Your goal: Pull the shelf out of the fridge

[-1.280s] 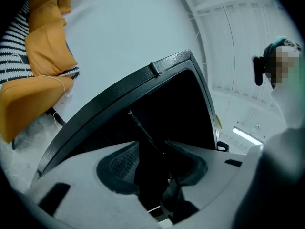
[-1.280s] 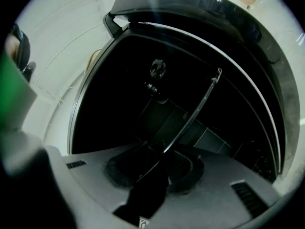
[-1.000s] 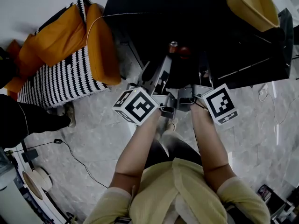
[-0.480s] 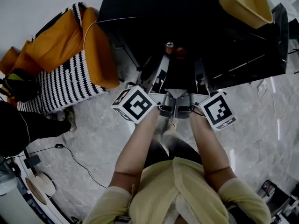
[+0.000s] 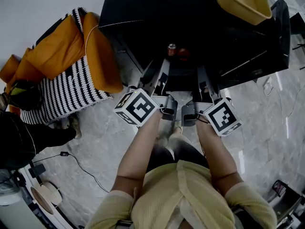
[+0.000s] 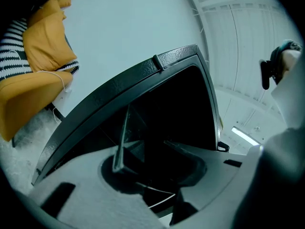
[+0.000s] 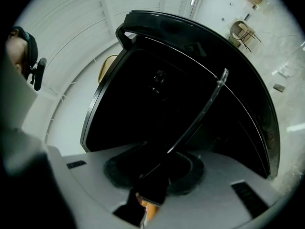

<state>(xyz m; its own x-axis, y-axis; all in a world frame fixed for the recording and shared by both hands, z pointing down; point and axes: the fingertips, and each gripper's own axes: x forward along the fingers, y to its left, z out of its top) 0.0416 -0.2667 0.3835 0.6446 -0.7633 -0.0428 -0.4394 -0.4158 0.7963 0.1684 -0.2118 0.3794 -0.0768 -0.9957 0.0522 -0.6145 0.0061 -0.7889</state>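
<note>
The black fridge stands open in front of me on the floor. Its clear shelf shows edge-on in the left gripper view, with one corner down in the hollow between the jaws of my left gripper. In the right gripper view the shelf's rim runs down between the jaws of my right gripper. Both grippers are shut on the shelf's front edge. From the head view, the left gripper and right gripper reach side by side into the opening. A small can sits deeper inside.
The fridge door hangs open at the right. A yellow bowl rests on top of the fridge. An orange and striped chair stands close on the left. A cable trails over the grey floor, and a person's dark leg is at far left.
Both grippers stay closed on the shelf. The right gripper has drawn back a little toward me, and the two have spread slightly apart.
</note>
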